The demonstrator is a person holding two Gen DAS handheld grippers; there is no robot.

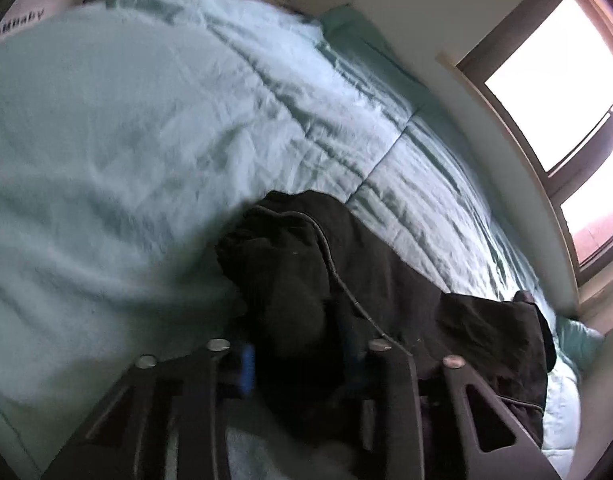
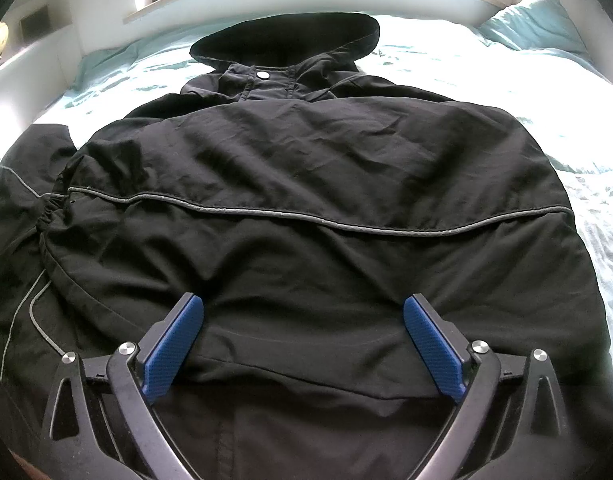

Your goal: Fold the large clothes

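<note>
Folding has barely begun: the black jacket (image 2: pixel 306 208) lies spread across the bed (image 2: pixel 566 92), hood toward the window, no fold visible yet. At its left side, the left tongs (image 1: pixel 298 356) sit narrowed around a bunched sleeve (image 1: pixel 282 280), dark cloth filling the gap. The right tongs (image 2: pixel 304 344) hover wide open above the hem, gripping nothing.

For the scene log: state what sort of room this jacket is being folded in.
Most likely a bedroom. The black hooded jacket lies spread on a bed covered by a pale green quilt, a matching pillow sits at one end, and a window runs alongside the bed.
</note>
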